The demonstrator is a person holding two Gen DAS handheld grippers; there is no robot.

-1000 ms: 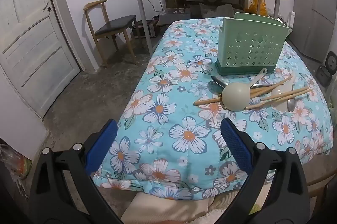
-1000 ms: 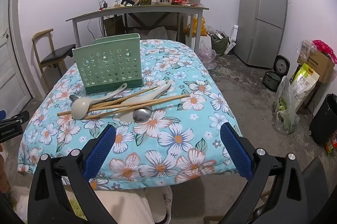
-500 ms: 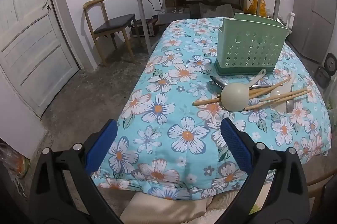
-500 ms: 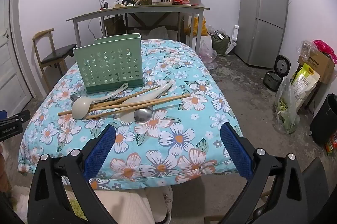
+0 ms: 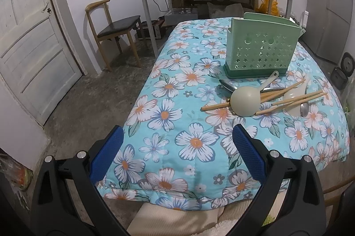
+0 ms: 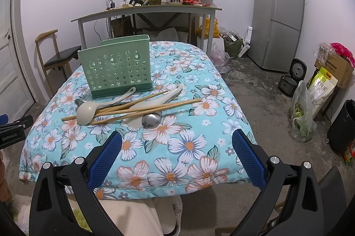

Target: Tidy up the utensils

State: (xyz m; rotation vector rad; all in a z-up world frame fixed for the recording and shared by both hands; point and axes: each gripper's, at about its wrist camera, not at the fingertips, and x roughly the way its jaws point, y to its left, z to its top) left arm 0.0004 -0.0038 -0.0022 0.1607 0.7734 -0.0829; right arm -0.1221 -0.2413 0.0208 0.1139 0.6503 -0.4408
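Holding both the left gripper point(image 5: 177, 143) and right gripper point(image 6: 177, 143) wide and empty, I see the utensils point(image 6: 124, 108) piled mid-frame before the green caddy point(image 6: 117, 69).

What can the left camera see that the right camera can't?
Only the left view shows the whole white door. Only the right view shows the whole fridge, the rice cooker and the bags on the floor. Both show the green holder, the spoons and chopsticks piled before it, the chair, and open grippers.
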